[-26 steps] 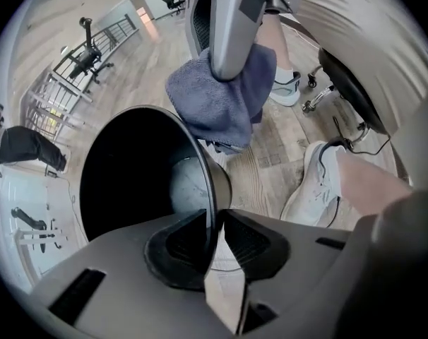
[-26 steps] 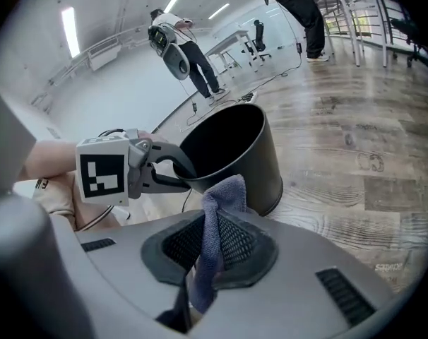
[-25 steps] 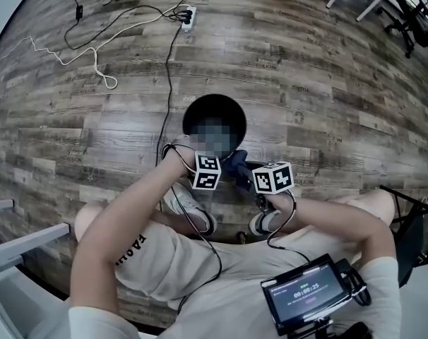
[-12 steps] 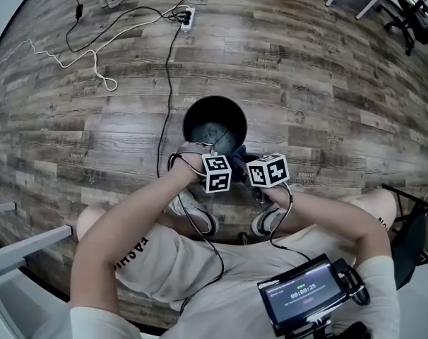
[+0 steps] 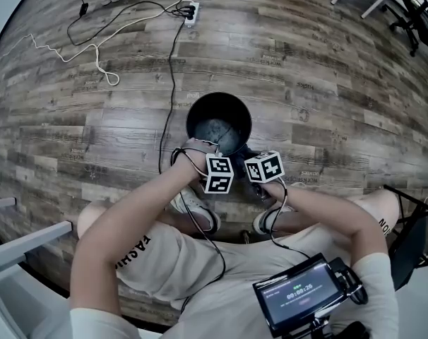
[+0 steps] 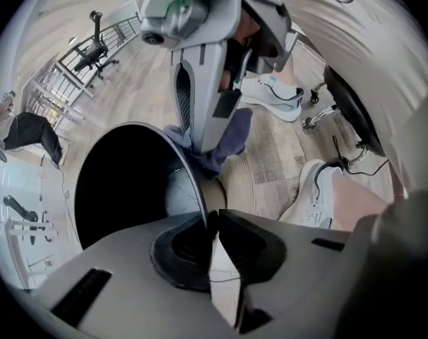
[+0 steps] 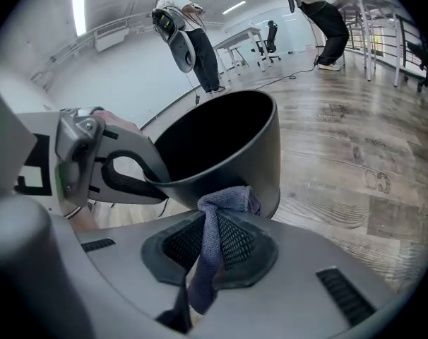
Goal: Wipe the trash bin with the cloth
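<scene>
A round black trash bin (image 5: 217, 122) stands on the wood floor in front of the seated person. My left gripper (image 5: 220, 169) points straight down over its near rim. In the left gripper view the thin rim (image 6: 193, 182) runs between the jaws; they have just been closing and the left gripper (image 6: 208, 221) now clamps it. My right gripper (image 7: 212, 242) is shut on a blue-grey cloth (image 7: 224, 203), whose bunched end touches the bin's outer wall (image 7: 260, 161) just below the rim. The cloth (image 6: 224, 143) also shows in the left gripper view.
Cables (image 5: 168, 69) and a power strip (image 5: 191, 13) lie on the floor beyond the bin. The person's shoes (image 5: 196, 210) sit just behind it. A chair (image 5: 412, 239) stands at right. People (image 7: 189, 34) stand far off in the room.
Both grippers have drawn together at the bin's near rim. The left jaws have closed on the rim. The right gripper has sunk, bringing the cloth to the bin's outer wall.
</scene>
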`<state>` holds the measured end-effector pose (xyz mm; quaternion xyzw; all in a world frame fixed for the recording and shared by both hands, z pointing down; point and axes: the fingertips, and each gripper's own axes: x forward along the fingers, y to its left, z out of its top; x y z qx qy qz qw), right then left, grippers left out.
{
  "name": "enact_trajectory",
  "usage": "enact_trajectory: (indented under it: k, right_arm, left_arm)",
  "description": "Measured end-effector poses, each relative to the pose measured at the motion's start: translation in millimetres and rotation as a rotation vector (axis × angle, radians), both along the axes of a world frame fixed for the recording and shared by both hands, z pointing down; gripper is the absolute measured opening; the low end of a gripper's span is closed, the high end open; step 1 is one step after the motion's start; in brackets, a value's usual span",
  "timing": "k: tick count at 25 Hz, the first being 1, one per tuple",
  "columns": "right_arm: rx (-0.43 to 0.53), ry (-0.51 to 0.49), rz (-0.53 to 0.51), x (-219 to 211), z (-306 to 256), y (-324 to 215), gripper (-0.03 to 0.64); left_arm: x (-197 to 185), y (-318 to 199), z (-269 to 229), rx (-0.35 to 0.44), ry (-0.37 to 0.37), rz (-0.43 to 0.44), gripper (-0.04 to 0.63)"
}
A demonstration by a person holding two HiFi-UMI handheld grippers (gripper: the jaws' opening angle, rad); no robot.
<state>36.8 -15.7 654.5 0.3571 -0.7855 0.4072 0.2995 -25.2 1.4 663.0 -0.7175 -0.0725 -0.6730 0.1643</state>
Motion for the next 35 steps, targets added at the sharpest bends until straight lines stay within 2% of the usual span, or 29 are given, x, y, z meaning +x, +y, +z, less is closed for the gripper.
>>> enact_trajectory:
  k: [14, 23, 30, 35]
  right_arm:
    - [-0.012, 0.102, -0.048, 3.7, 89.6, -8.4, 0.034]
    - [-0.029, 0.132, -0.055, 2.2, 138.3, -10.0, 0.034]
    - [-0.081, 0.148, -0.017, 3.2, 173.3, -9.2, 0.034]
    - [-0.115, 0.125, 0.030, 3.7, 167.2, -7.5, 0.034]
  left_arm:
    - [1.3, 0.7, -0.8, -0.011, 0.014, 0.018, 0.035]
    - [1.4, 0.4, -0.4, -0.020, 0.010, 0.033, 0.035]
    - [2.1, 0.8, 1.5, -0.011, 0.006, 0.036, 0.035]
    - [2.0, -0.7, 1.9, -0.018, -0.002, 0.023, 0.035]
